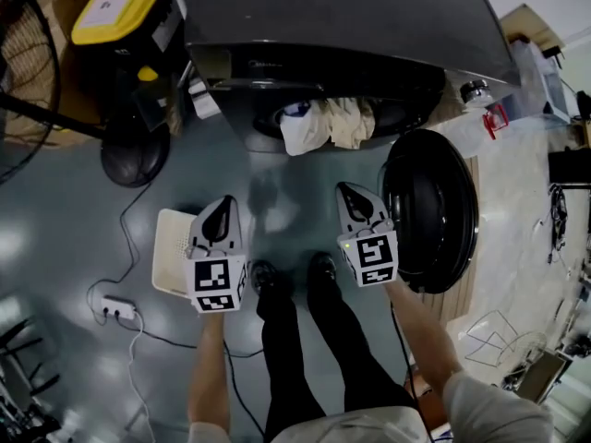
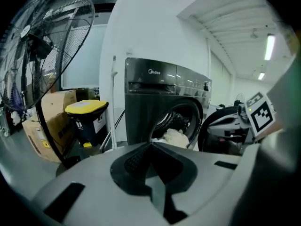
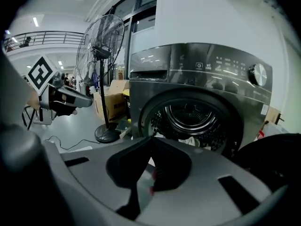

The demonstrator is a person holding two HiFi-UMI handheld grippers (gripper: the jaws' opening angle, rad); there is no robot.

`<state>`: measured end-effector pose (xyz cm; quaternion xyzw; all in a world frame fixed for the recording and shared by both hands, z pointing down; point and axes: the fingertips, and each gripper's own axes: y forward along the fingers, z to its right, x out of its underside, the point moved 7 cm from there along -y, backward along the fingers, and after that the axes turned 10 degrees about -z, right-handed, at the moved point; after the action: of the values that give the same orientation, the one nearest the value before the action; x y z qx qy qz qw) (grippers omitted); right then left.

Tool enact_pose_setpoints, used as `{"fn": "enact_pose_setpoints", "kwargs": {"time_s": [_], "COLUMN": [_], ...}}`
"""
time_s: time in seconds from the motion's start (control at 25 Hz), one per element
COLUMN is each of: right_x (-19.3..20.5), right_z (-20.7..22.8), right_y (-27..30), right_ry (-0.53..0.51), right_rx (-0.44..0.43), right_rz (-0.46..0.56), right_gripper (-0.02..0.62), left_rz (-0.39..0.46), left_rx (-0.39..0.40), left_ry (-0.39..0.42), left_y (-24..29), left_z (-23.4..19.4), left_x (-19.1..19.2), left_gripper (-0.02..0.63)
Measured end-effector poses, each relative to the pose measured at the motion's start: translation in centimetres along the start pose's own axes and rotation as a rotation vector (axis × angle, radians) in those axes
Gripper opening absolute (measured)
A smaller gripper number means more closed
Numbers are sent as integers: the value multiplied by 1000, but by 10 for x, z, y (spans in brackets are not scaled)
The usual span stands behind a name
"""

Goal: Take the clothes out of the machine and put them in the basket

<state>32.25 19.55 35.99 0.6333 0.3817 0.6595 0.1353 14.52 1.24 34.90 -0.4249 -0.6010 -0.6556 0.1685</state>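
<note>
Clothes (image 1: 328, 123), white and cream, spill from the open mouth of the dark washing machine (image 1: 342, 26) at top centre, its round door (image 1: 431, 209) open at right. The left gripper (image 1: 223, 212) and right gripper (image 1: 352, 198) hover mid-frame, fingers closed together on nothing. A white basket (image 1: 171, 247) sits on the floor at left.

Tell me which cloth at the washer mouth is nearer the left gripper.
The white cloth, on the side of the left gripper; the beige cloth lies beside it, toward the open door.
</note>
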Motion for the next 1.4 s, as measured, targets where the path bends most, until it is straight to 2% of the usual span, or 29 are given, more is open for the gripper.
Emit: {"fn": "enact_pose_setpoints", "kwargs": {"time_s": [0.36,0.64,0.68,0.72,0.84,0.96,1.16,1.4], "right_x": [45,72,75,77,81,88,100,122], "right_z": [-2,45,54,63,86,107,140,165], "right_y": [77,136,145,154,182,207,236,272], "right_ry": [32,91,104,114,112,114,136,165], "right_rx": [5,93,103,112,133,174,282,304], "right_rz": [-33,-47,-45,-40,-16,-5,-4,-48], "right_gripper": [23,25,44,125,268,348,423,437], "left_rz": [-11,-5,-2,2,11,21,45,72], "left_rx": [37,51,53,54,56,63,80,107], "left_ry": [-11,-21,-19,-17,-12,-13,-2,50], "left_y": [53,85,90,96,114,134,166,204], "left_z": [10,15,14,13,8,4,2,5], "left_x": [52,74,77,79,86,91,95,101], "left_gripper": [17,17,17,17,17,17,17,17]}}
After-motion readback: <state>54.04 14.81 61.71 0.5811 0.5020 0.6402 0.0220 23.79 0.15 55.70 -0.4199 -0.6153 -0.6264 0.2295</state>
